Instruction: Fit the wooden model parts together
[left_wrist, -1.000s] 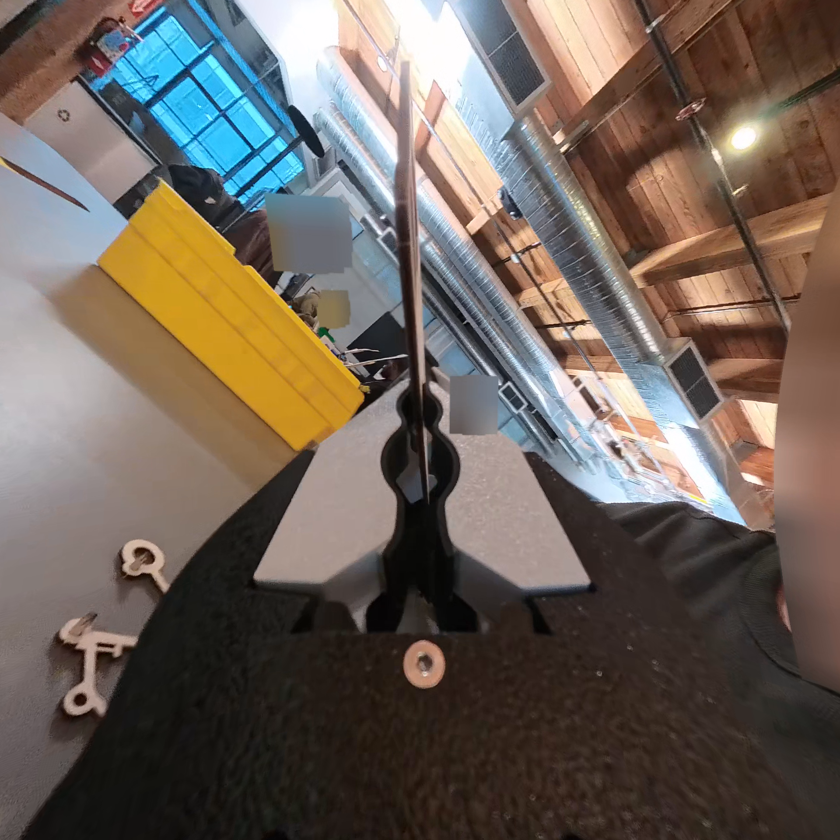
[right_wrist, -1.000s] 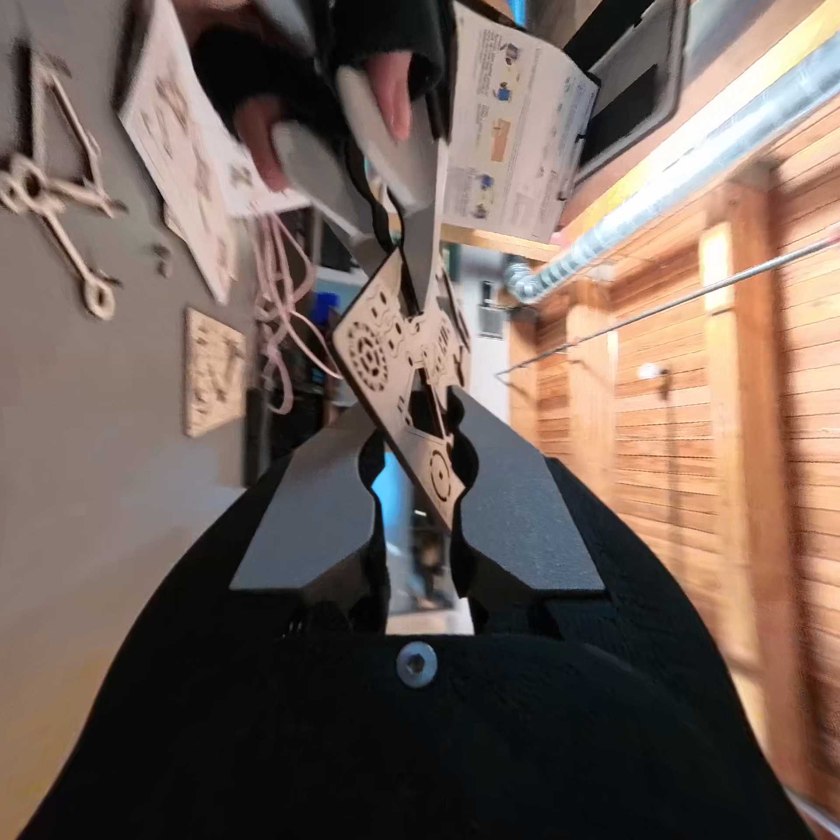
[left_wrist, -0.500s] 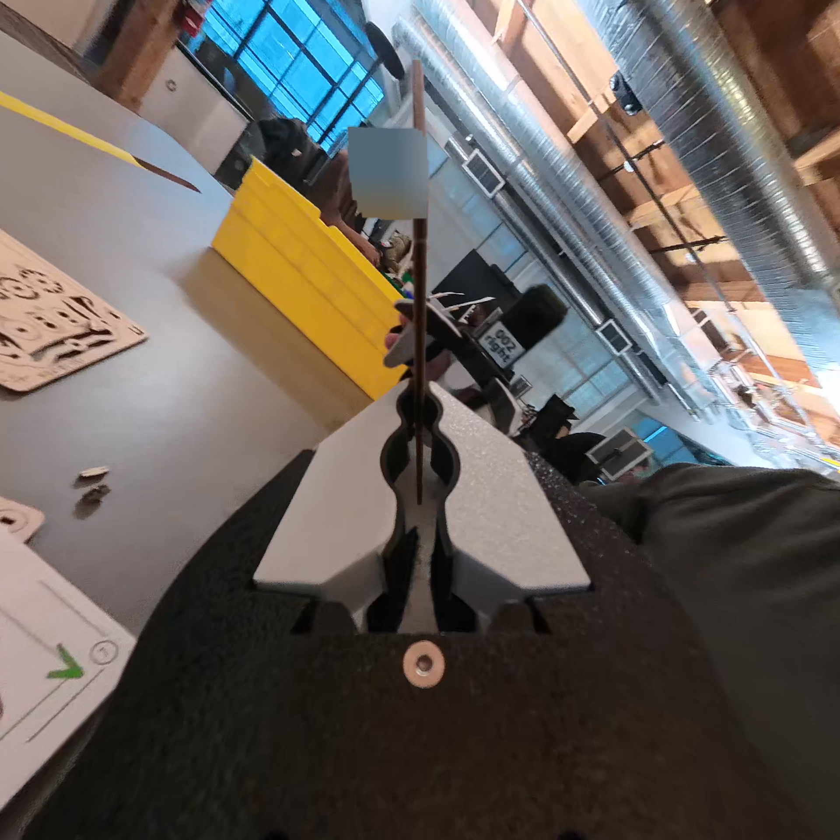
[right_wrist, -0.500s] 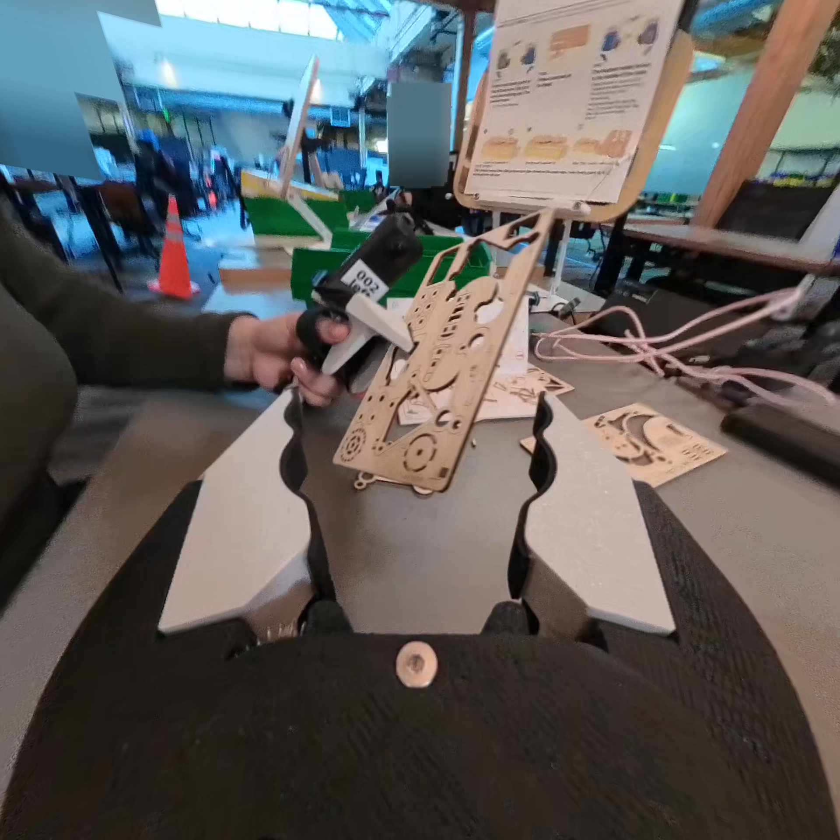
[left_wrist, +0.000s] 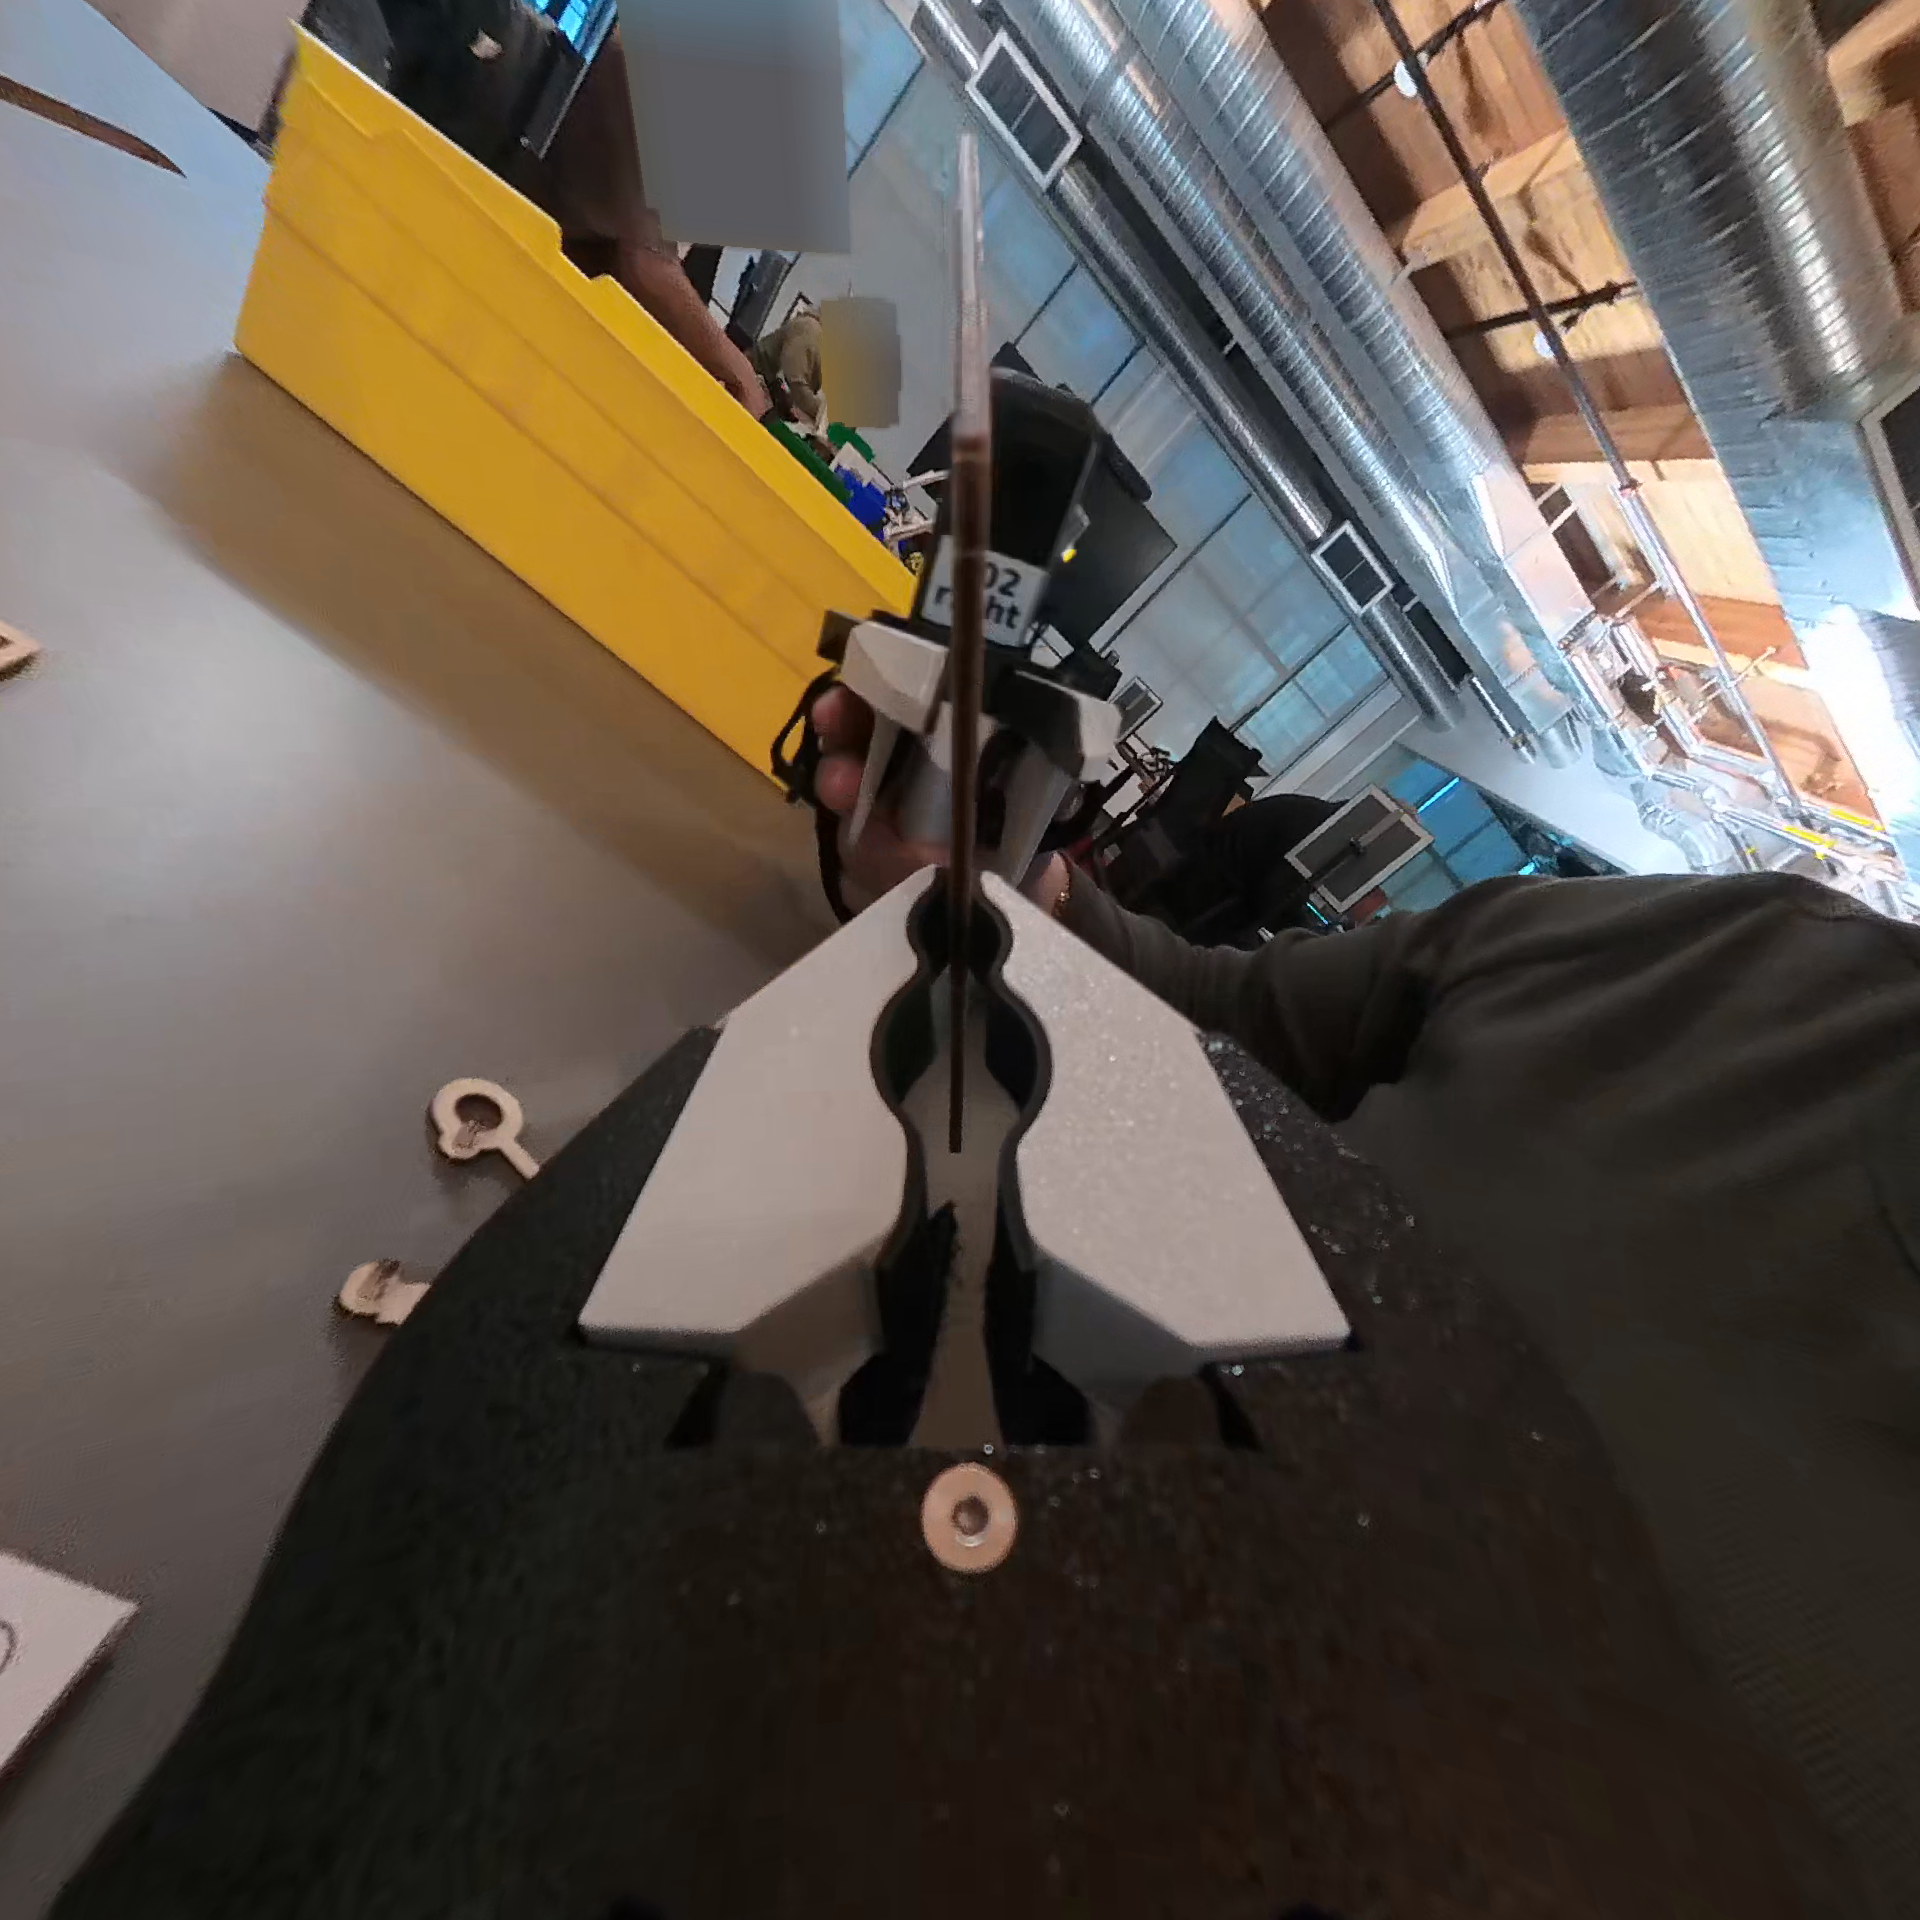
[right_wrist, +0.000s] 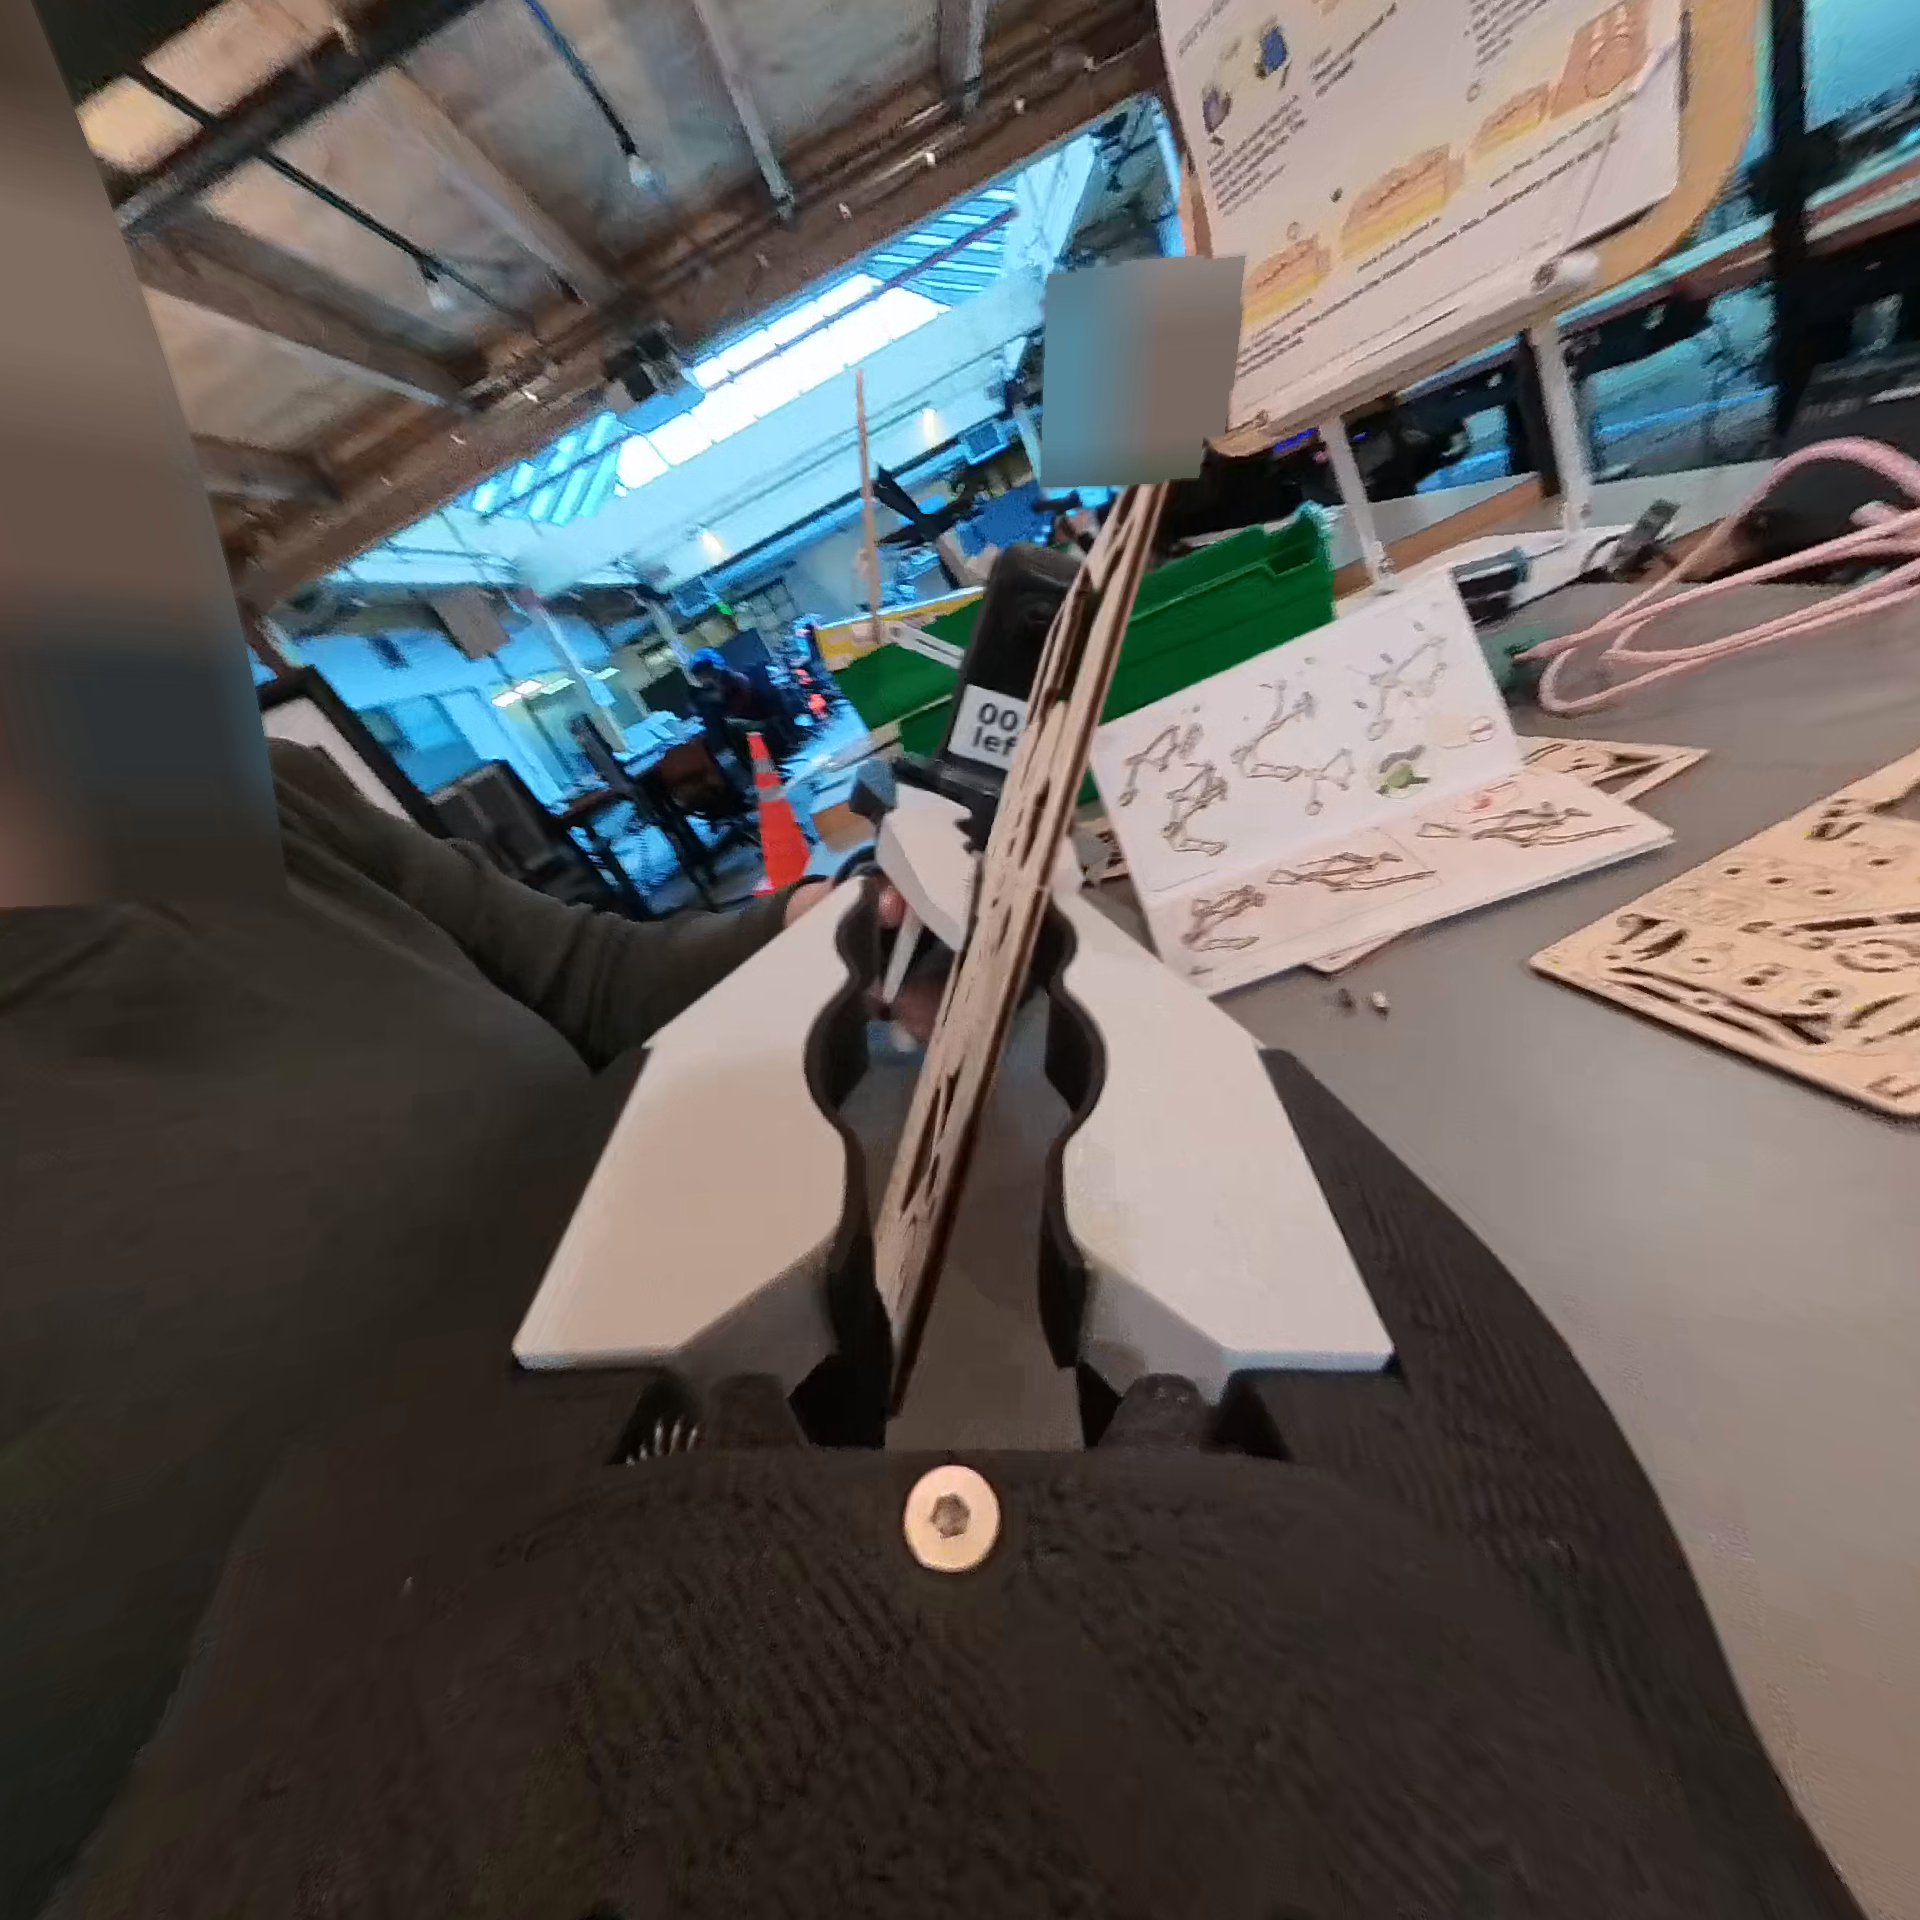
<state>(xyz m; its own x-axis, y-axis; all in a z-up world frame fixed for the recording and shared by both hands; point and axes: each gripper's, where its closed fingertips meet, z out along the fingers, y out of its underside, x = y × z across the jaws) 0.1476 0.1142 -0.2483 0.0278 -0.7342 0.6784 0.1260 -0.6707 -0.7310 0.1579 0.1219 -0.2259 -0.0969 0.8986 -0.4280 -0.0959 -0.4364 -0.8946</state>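
Observation:
A thin laser-cut wooden parts sheet (left_wrist: 971, 520) stands edge-on in my left gripper (left_wrist: 961, 883), which is shut on its lower edge. In the right wrist view the same sheet (right_wrist: 1039, 810) leans through the gap of my right gripper (right_wrist: 956, 914). The jaws are partly open on either side of the sheet, and a gap still shows. The right gripper (left_wrist: 951, 831) shows beyond the left one, straddling the sheet. The left gripper (right_wrist: 940, 883) shows behind the sheet in the right wrist view. Both grippers are above the grey table (left_wrist: 260, 831).
A yellow bin (left_wrist: 499, 395) stands at the back of the table. Small wooden pieces (left_wrist: 473, 1127) lie loose at the left. To the right lie an open instruction booklet (right_wrist: 1330, 790), another wooden parts sheet (right_wrist: 1766, 945), a green bin (right_wrist: 1195, 623) and pink cable (right_wrist: 1714, 613). My two grippers' fingertips are within a few centimetres of each other.
The right gripper has come up to the sheet and its jaws have narrowed from wide open to straddling it. The left gripper still holds the sheet and has turned a little.

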